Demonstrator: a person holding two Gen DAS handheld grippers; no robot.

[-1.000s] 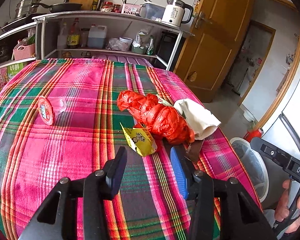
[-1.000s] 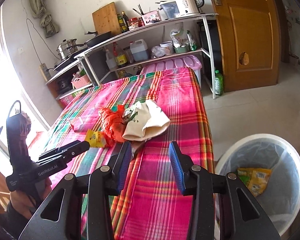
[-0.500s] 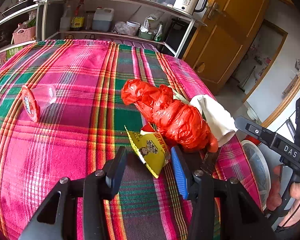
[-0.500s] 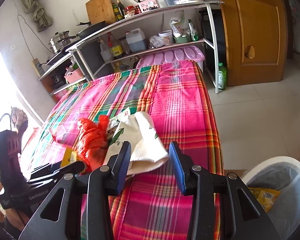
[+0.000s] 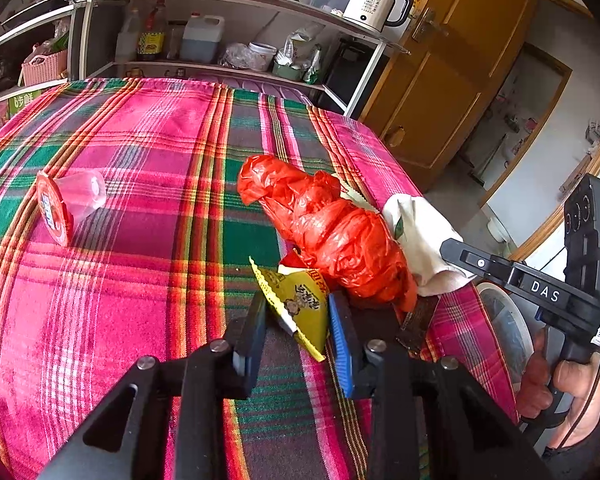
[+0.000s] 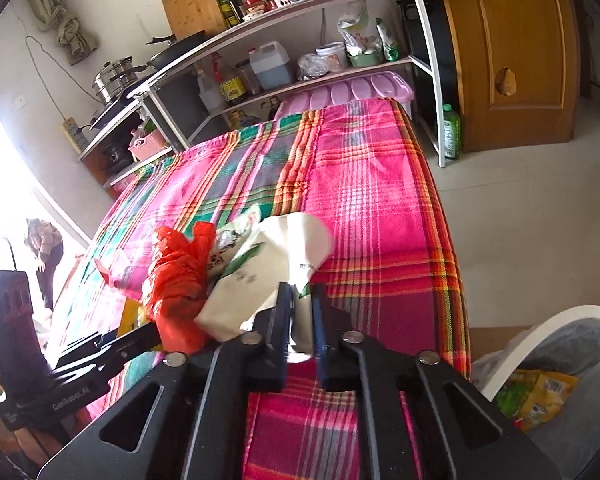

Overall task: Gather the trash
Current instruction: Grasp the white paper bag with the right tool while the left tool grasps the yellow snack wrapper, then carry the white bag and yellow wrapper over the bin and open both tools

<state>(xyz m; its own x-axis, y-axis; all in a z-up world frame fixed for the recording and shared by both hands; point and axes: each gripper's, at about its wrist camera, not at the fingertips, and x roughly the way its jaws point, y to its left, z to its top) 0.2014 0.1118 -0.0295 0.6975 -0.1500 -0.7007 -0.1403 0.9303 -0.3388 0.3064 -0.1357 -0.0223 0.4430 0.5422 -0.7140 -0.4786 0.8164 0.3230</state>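
On the plaid-covered table [image 5: 140,280] lies a pile of trash. My left gripper [image 5: 298,320] has its jaws closing on a yellow snack wrapper [image 5: 300,304], and both pads touch it. Just behind it sits a crumpled red plastic bag [image 5: 328,232]. My right gripper [image 6: 300,308] is closing on the near corner of a white bag [image 6: 260,276], pinched between its pads. In the right wrist view the red plastic bag [image 6: 176,280] lies left of the white bag. A clear cup with a red lid [image 5: 68,204] lies on its side at the left.
A white-rimmed trash bin [image 6: 560,380] with a liner and a yellow-green wrapper inside stands on the floor by the table's right corner. A brown wrapper [image 5: 418,320] lies under the pile. A loaded shelf rack [image 5: 220,20] stands behind the table. A person [image 6: 44,248] stands far left.
Both grippers moved forward and down to the pile. The left jaws narrowed around the yellow wrapper, and the right jaws narrowed onto the white bag's corner.
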